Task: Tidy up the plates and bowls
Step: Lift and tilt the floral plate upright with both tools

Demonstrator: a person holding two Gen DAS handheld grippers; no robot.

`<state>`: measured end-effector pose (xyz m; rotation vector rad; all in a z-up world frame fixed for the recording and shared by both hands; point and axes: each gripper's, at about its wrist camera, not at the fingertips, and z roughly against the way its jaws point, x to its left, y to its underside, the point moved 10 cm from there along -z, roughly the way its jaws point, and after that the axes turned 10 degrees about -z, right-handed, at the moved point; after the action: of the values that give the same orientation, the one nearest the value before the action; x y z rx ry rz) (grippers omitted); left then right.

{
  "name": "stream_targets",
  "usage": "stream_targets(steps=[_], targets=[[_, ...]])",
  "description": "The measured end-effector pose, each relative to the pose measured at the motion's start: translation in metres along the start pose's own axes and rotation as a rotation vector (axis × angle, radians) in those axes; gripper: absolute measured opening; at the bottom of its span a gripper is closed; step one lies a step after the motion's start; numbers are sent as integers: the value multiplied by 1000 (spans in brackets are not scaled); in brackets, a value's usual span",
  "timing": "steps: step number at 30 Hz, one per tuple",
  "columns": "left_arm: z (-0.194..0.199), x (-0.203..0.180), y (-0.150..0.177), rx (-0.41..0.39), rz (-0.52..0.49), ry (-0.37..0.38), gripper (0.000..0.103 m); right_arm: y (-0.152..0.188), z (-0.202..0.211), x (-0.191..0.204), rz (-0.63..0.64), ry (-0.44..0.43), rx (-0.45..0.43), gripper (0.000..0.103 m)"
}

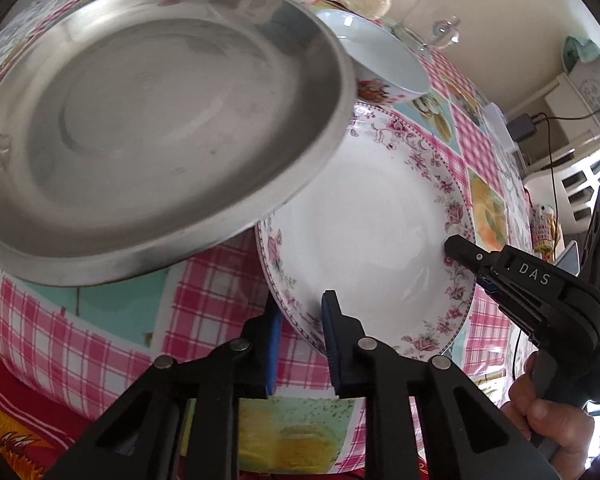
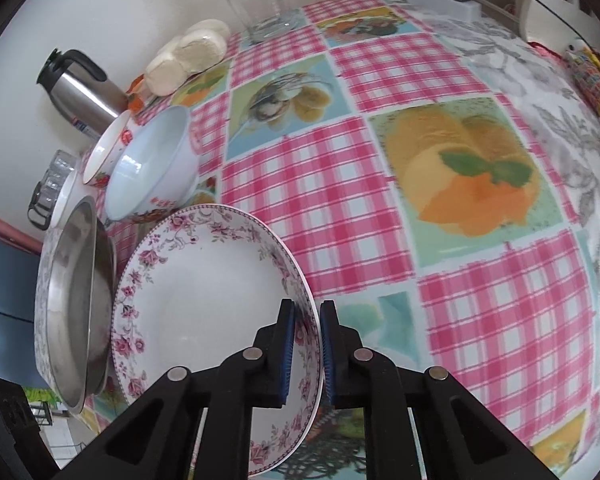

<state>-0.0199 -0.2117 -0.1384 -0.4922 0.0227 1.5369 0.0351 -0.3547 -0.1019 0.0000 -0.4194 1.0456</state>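
Gripping opposite edges of the floral plate, my left tongs and right tongs were each clamped tight on its rim. It sat on the checked desk. Just beside it lay a steel pan, its edge overlapping the plate. Farther back stood a white bowl, a smaller red-trimmed bowl and a steel flask.
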Motion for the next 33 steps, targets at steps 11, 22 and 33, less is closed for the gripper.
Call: stream_targets(steps=[11, 22, 33], targets=[[-15, -20, -16, -14, -46, 13, 19, -7, 5, -24, -74, -1, -15, 14], [-20, -33, -27, -72, -137, -52, 20, -13, 11, -41, -105, 31, -44, 14], [-24, -35, -35, -102, -83, 3, 20, -16, 10, -53, -201, -70, -41, 14]])
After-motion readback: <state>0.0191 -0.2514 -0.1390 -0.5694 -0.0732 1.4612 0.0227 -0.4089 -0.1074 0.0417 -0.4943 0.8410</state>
